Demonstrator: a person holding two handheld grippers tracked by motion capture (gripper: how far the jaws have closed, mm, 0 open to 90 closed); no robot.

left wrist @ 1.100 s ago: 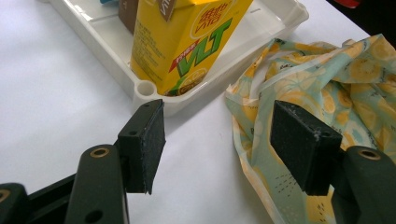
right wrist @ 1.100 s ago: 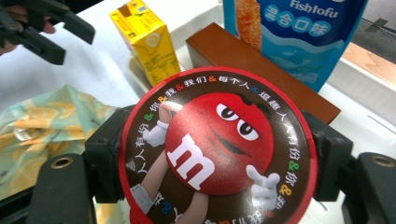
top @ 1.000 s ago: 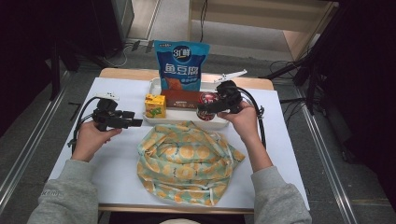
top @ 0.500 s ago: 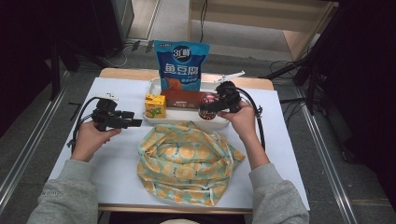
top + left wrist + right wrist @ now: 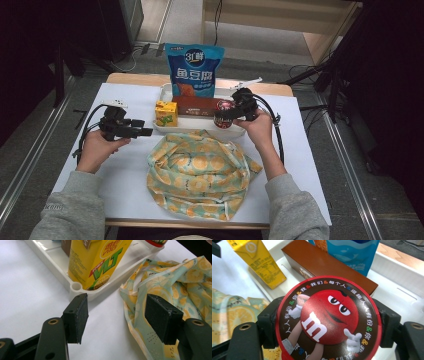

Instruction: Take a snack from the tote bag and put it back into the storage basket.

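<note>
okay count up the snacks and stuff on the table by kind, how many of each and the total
Snack bags: 1, the blue bag standing in the white tray
Drink cartons: 1, the yellow carton
Boxes: 1, the brown box
Candy tubs: 1, the M&M's tub clamped in the right gripper
Cloth bags: 1, the lemon-print bag
Trays: 1
Total: 6
</note>
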